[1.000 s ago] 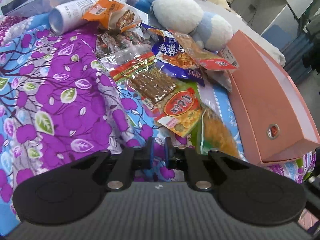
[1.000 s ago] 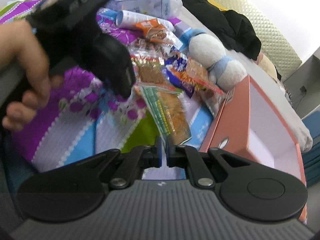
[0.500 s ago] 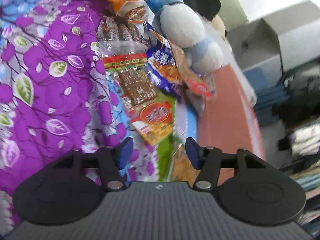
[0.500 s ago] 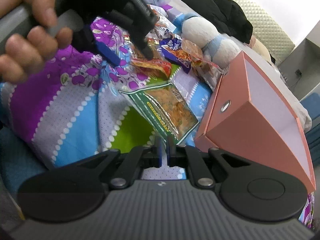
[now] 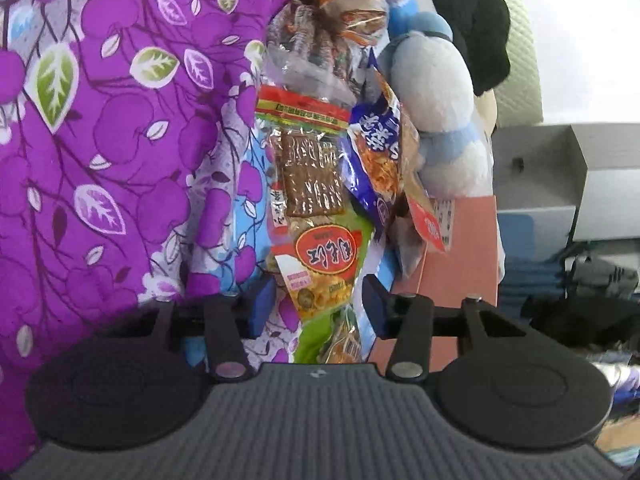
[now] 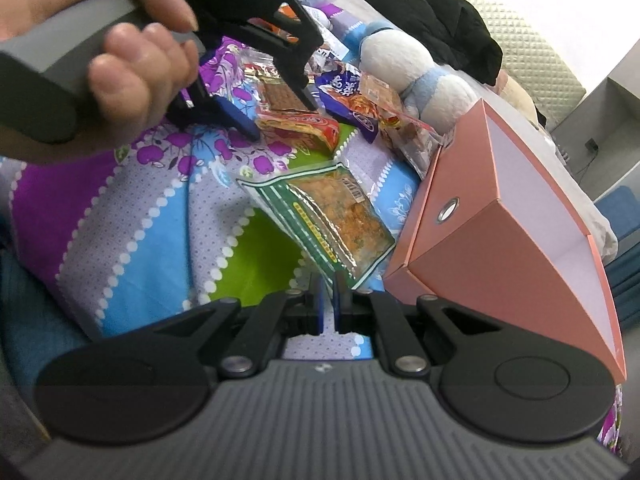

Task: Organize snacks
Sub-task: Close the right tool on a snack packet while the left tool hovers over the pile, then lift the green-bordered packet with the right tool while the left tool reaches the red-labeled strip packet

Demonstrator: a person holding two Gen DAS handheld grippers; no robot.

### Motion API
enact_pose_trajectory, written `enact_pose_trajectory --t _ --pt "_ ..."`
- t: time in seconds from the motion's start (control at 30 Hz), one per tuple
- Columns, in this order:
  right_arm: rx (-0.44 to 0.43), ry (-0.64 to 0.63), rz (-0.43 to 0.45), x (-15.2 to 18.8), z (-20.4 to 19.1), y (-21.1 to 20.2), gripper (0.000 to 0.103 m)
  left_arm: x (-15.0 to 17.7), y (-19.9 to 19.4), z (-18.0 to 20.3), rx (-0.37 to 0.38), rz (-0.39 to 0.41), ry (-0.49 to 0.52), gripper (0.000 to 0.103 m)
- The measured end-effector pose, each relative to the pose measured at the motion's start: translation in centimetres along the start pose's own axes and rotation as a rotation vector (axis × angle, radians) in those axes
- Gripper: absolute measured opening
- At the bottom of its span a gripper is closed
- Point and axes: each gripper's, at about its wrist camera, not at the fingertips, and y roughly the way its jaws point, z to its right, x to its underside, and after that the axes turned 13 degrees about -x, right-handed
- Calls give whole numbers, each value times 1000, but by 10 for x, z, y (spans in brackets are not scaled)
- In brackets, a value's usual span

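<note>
Both grippers: ribbed grey body (image 6: 320,420), black linkages with silver screws, blue-padded jaws.

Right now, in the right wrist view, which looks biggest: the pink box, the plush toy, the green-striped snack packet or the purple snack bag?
1. Pink box, though nearest the camera
2. Plush toy and green-striped snack packet: too alike to rank
3. Purple snack bag, partly covered

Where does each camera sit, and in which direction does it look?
Left wrist: on the left tongs, looking down at a red-and-green snack packet lying between its closing fingers, not gripped.
Right wrist: on the shut right tongs, looking down over a green snack bag on the bedspread; a hand holding the left tongs shows.
Shared: the snack pile, plush toy and pink box.
</note>
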Motion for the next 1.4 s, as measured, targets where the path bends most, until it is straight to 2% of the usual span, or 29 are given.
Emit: enact_pose_trajectory --t 0.07,0.27,0.33,0.47,0.63,0.93,1.1,1.27,1.4 --pt "1 2 2 0 0 0 6 -1 5 2 -6 3 -2 46" --pt "1 -2 8 0 -1 -1 6 1 11 4 -41 10 16 17" --pt "1 -2 10 0 -1 -2 6 2 7 1 -25 11 14 12" --pt "5 -6 29 0 -2 -9 6 6 -13 5 -2 22 83 4" --pt "-16 6 37 2 -1 -18 6 18 -40 9 5 23 175 3" --pt "-78 27 33 11 -4 -38 6 45 -86 -18 3 -19 260 2" --pt "-125 19 3 20 -10 -48 6 58 -106 -42 2 -48 258 2" --pt "-162 41 -19 29 -12 -56 7 60 -127 -67 -41 -50 257 2" --pt "-195 88 -36 35 -10 -54 10 60 -138 -75 -105 -25 297 4"
